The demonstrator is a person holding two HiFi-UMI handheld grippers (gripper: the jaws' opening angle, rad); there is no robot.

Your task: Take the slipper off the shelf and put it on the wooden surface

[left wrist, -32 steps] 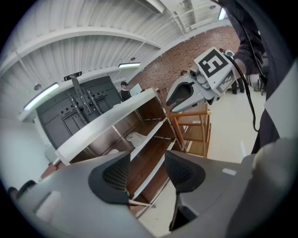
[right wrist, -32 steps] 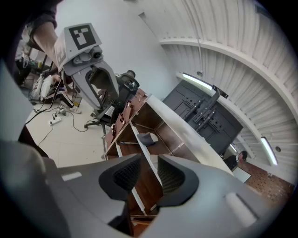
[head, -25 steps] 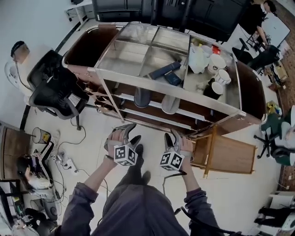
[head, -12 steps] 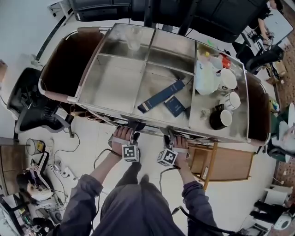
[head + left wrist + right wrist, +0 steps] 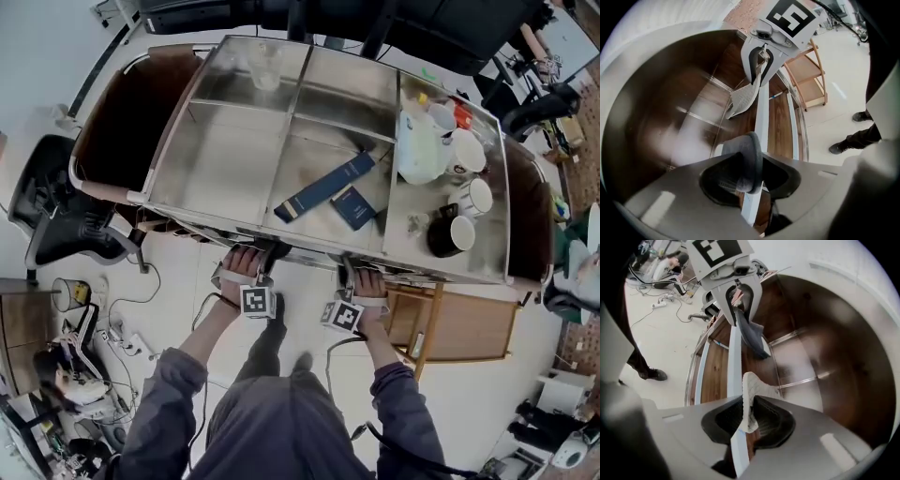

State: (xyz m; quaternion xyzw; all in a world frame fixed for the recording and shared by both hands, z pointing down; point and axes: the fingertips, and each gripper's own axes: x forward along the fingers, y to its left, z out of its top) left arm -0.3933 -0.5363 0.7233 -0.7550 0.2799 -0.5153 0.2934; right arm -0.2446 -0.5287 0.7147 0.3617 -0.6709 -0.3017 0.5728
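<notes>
My left gripper (image 5: 752, 171) is closing with the rim of a dark grey slipper (image 5: 745, 159) pinched between its pads. My right gripper (image 5: 749, 416) is closing too, its pads on the edge of a white quilted slipper (image 5: 751, 399). Each gripper view shows the other gripper holding its slipper: the white one (image 5: 743, 98) and the dark one (image 5: 751, 336). Both slippers hang at a white rail (image 5: 761, 112) inside the shelf. In the head view both grippers (image 5: 259, 274) (image 5: 349, 281) reach under the steel top shelf (image 5: 234, 159), which hides their jaws and the slippers.
A small wooden stand (image 5: 459, 323) sits at the shelf's right end. On the top shelf lie two blue boxes (image 5: 323, 185), cups (image 5: 448, 234) and a white jug (image 5: 420, 145). An office chair (image 5: 66, 220) and floor cables (image 5: 112, 337) are at the left.
Both grippers have moved forward from over the floor to under the shelf's front edge. The head view has shifted over the shelf top, so the two slippers no longer show there.
</notes>
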